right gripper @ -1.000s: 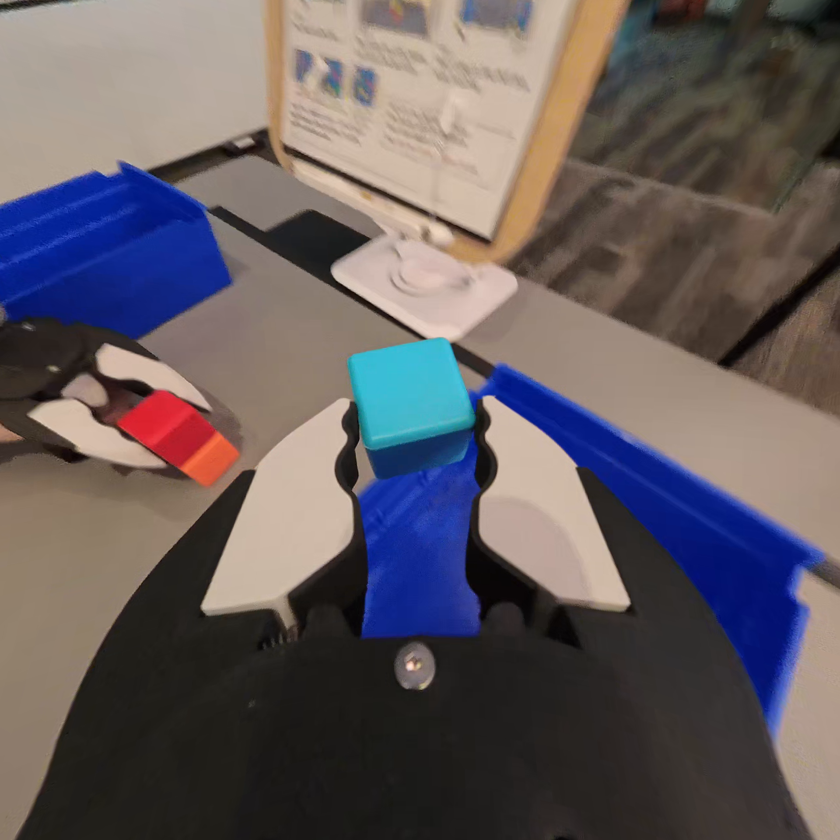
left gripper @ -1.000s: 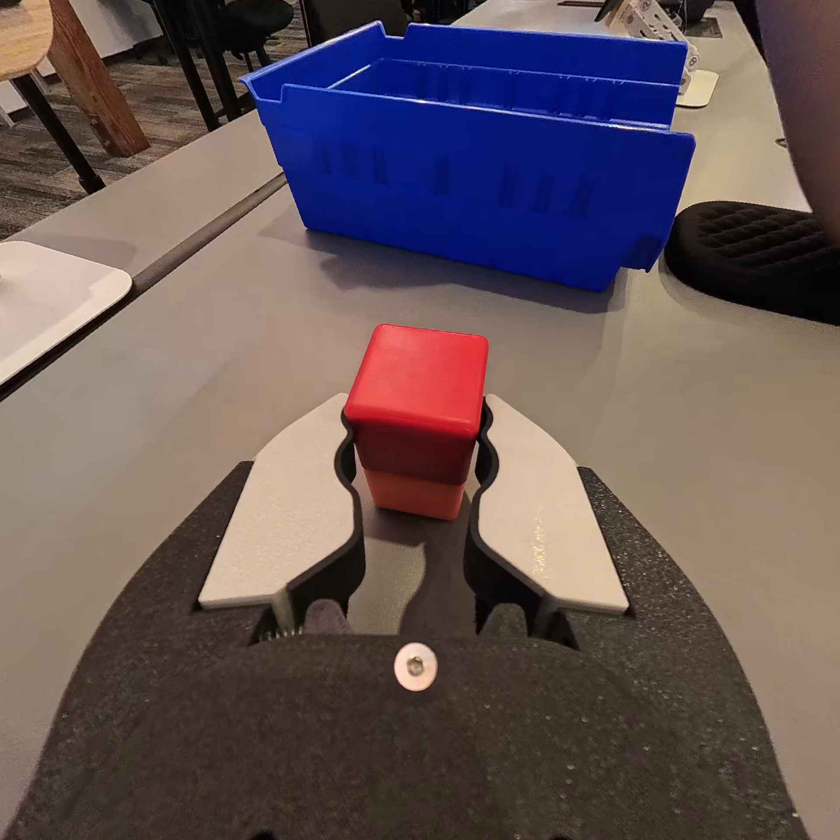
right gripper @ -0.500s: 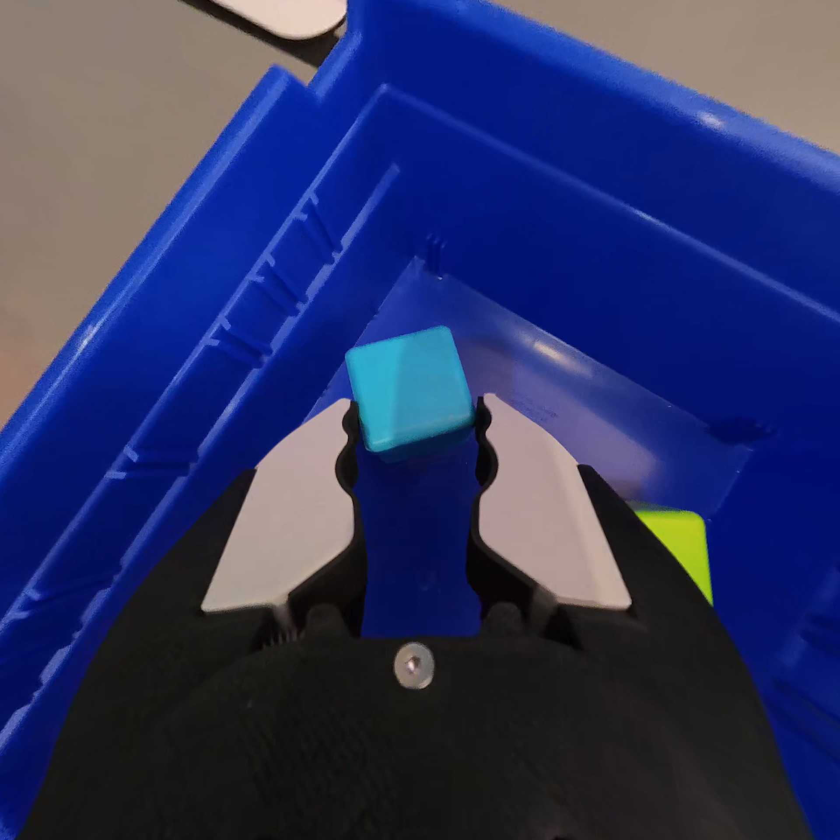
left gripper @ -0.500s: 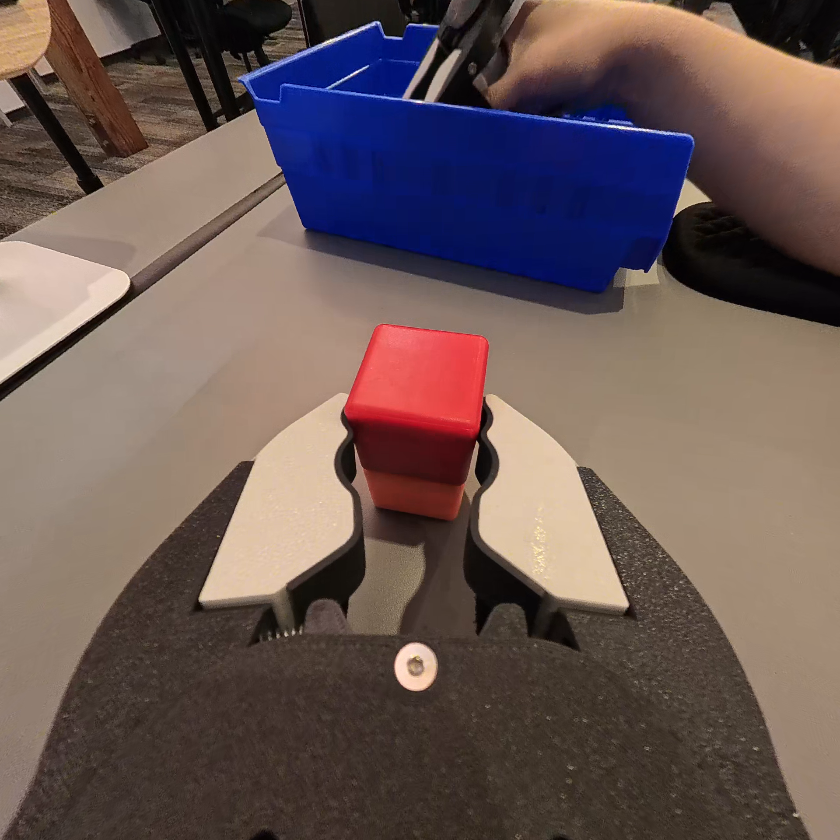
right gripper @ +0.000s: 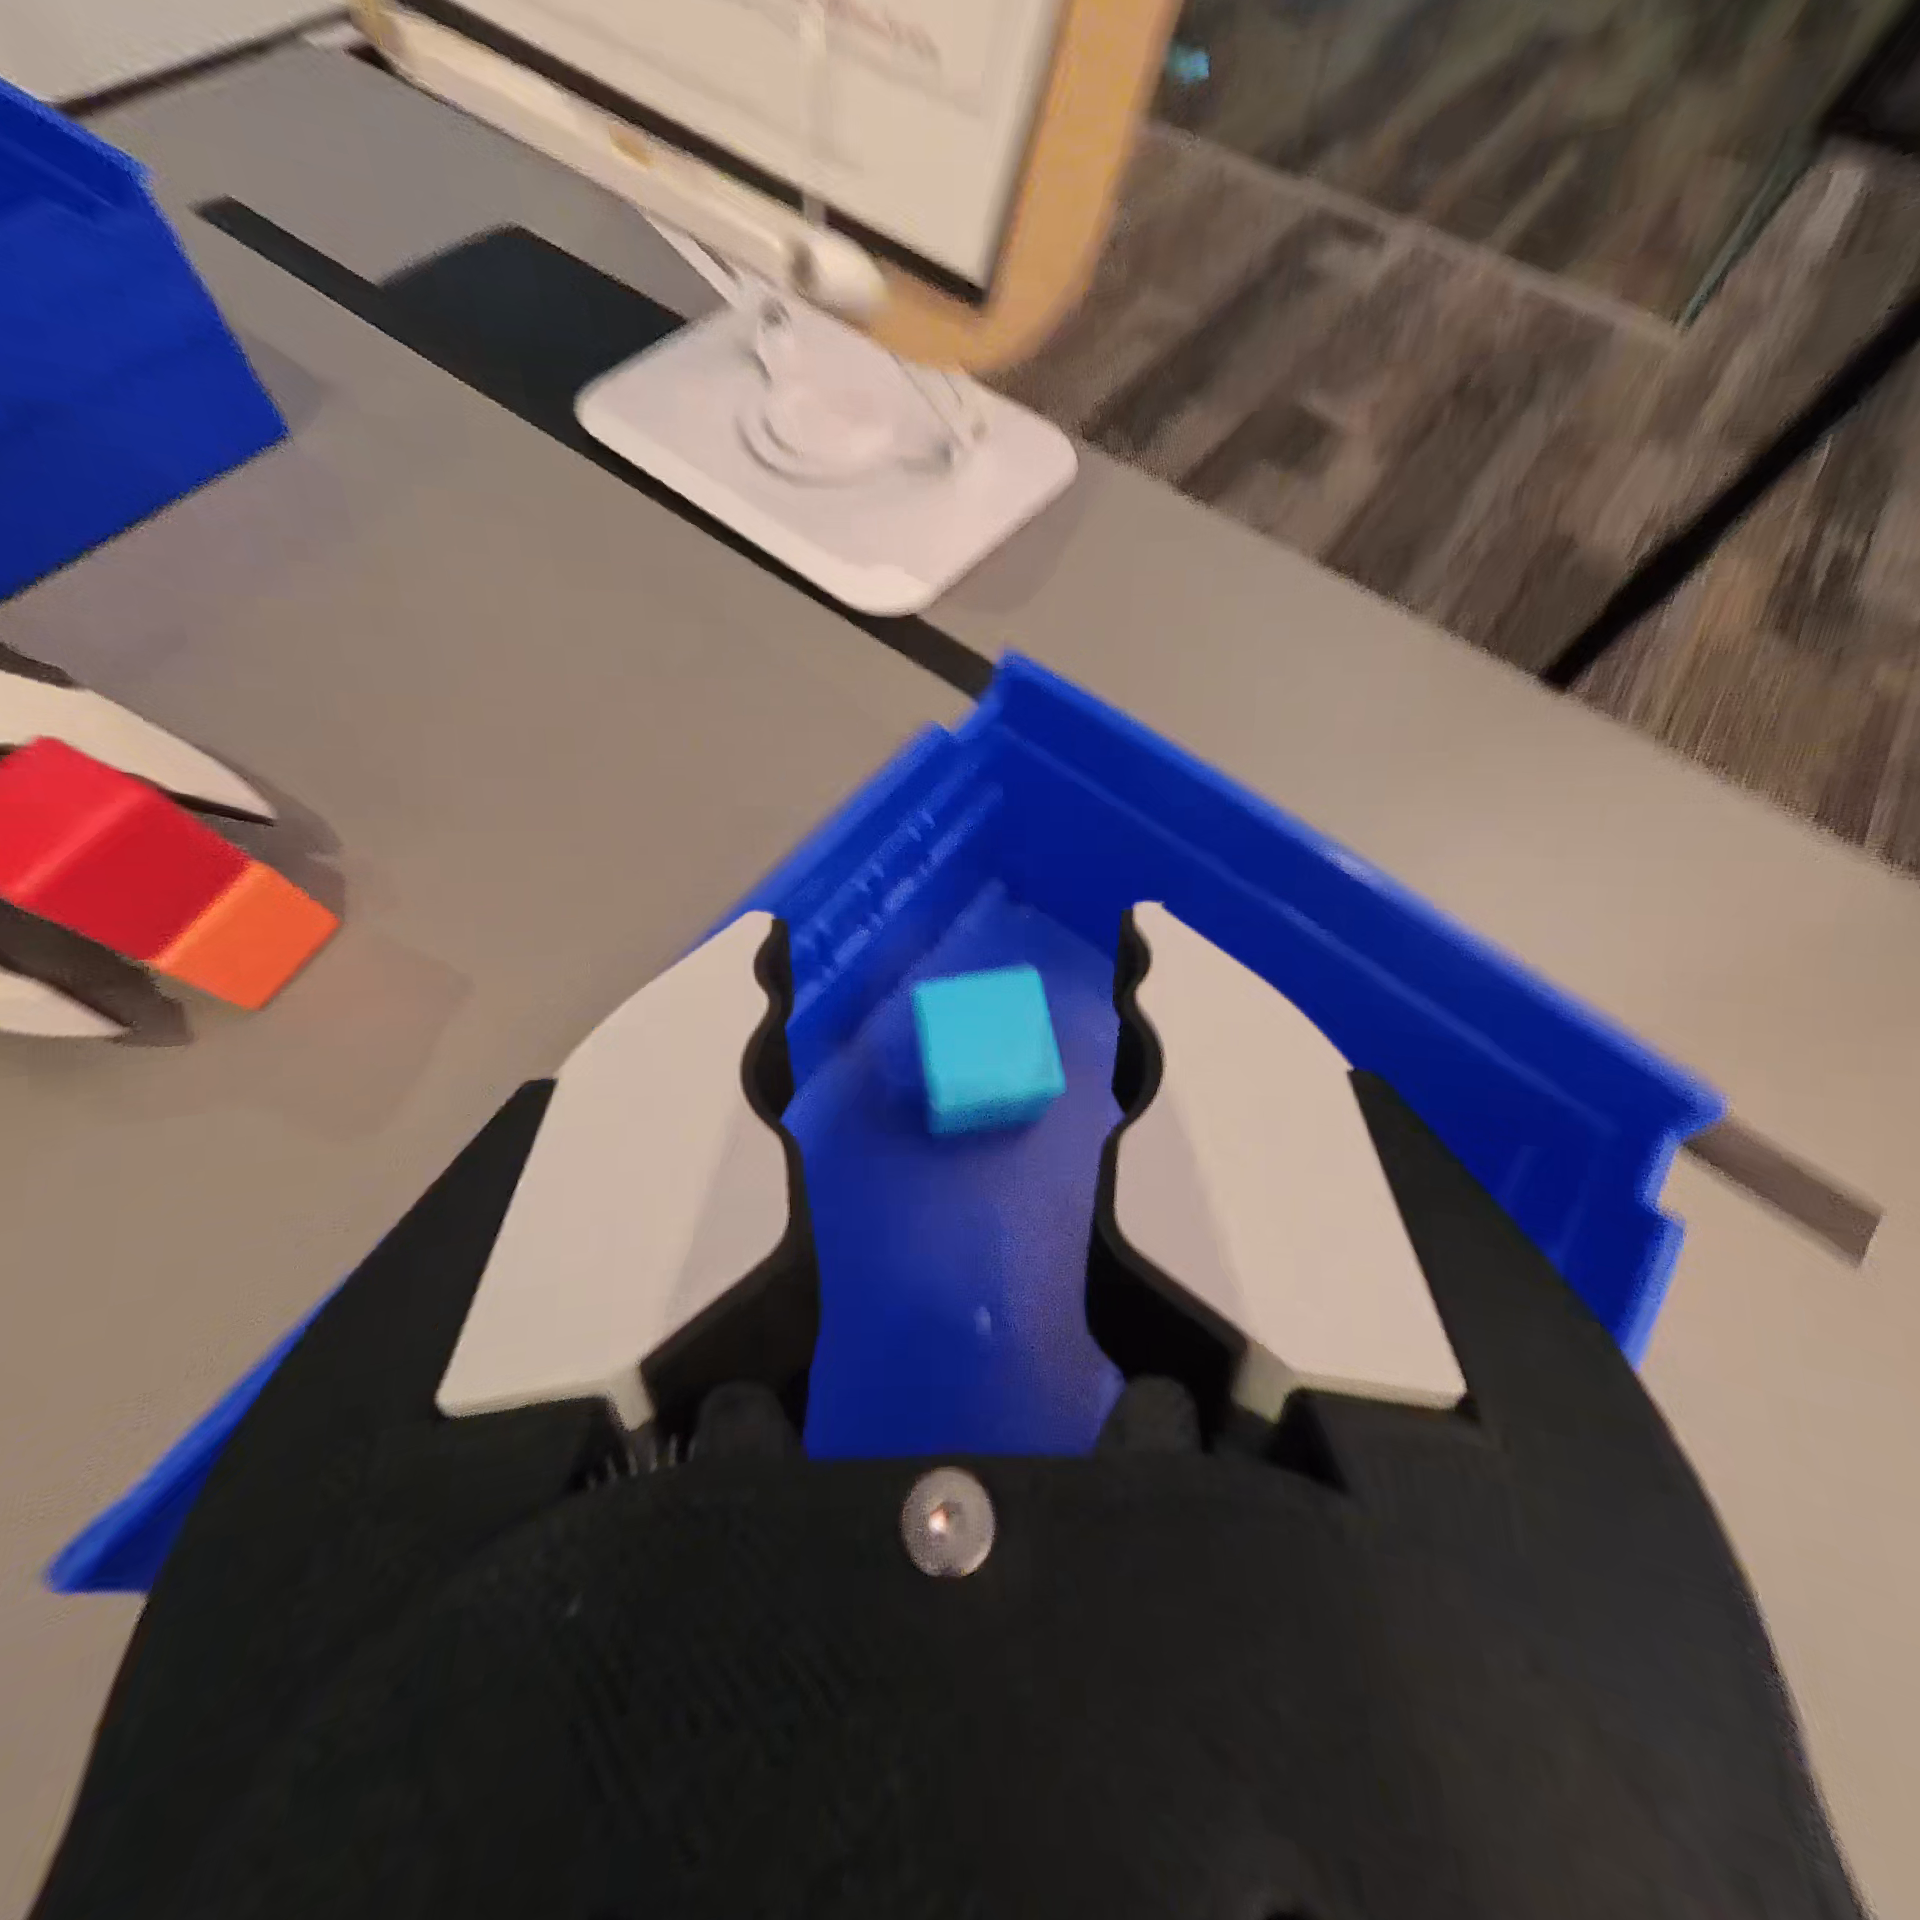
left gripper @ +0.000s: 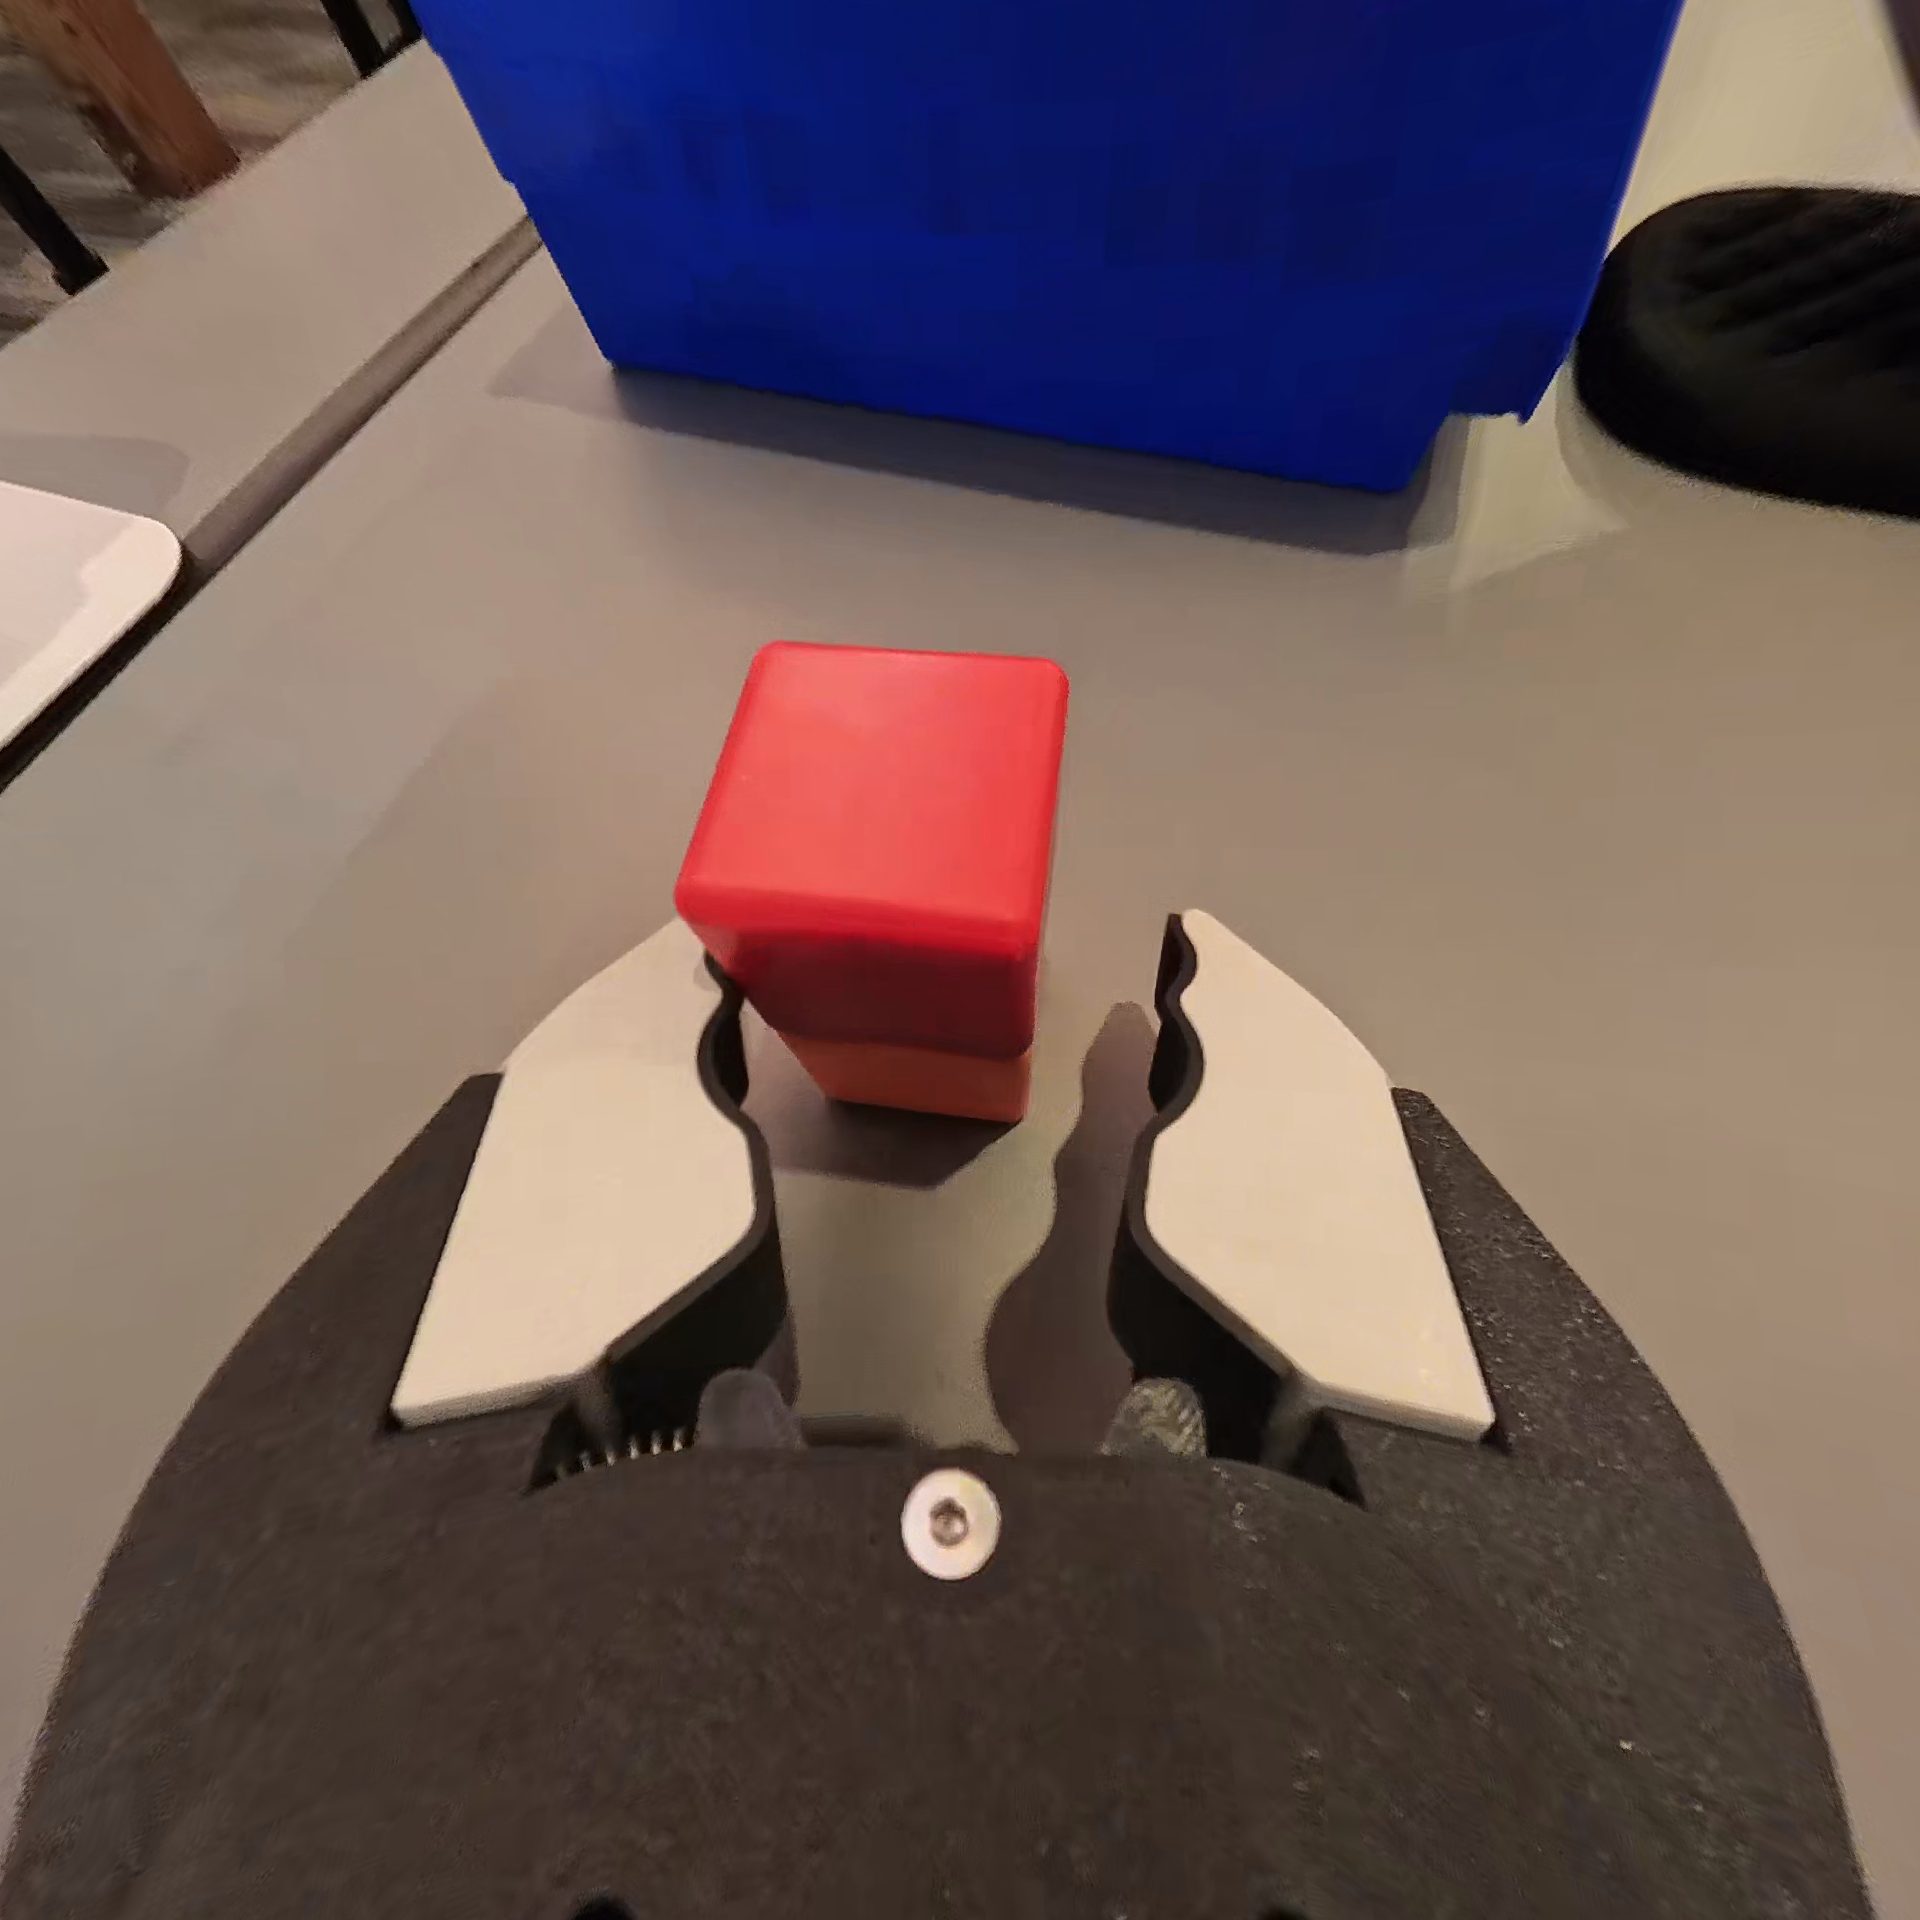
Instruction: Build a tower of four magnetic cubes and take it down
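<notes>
Grey table: red cube on orange cube; teal cube binned; teardown looks half done. Left gripper, right gripper both spread, empty; blue bin at 12 o'clock.

— What's around us?
— A grey table, a seam running along its left side, and a wooden leg beyond it.
— And further off?
— Wood-patterned dark floor, blurred. A white stand base carries a wood-framed board.
</notes>
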A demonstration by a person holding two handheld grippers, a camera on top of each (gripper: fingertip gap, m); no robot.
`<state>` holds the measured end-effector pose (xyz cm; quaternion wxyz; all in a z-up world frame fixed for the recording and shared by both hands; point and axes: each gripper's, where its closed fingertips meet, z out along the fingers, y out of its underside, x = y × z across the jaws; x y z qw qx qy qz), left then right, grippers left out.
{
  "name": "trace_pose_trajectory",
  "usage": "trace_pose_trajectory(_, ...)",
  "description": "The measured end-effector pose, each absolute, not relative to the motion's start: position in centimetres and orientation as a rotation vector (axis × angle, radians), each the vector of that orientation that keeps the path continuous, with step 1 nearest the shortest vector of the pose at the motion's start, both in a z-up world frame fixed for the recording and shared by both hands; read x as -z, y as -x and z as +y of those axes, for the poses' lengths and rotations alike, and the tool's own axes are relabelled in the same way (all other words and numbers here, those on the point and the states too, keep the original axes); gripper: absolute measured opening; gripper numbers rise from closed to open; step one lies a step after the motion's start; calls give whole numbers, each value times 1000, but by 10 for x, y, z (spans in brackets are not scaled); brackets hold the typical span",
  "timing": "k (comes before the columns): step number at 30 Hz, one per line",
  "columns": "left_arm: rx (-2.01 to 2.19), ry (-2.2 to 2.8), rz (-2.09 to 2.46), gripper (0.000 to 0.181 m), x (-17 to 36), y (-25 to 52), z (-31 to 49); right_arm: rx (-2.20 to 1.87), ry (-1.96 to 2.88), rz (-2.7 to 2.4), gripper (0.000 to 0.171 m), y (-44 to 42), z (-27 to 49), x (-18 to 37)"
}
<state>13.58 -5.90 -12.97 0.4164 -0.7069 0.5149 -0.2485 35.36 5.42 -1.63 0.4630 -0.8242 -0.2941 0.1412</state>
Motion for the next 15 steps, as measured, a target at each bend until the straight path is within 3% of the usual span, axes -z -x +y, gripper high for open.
trace_pose_trajectory(6,575,1837,1296,68,139,-130,-55,-546,1670,-1197,65,-238,-12,-30)
trace_pose_trajectory(9,554,1852,1307,63,142,-128,-54,-707,1570,-1442,66,-185,-49,-13)
trace_pose_trajectory(15,496,1869,1354,62,150,-129,-53,-637,1636,-1646,65,-141,-53,49)
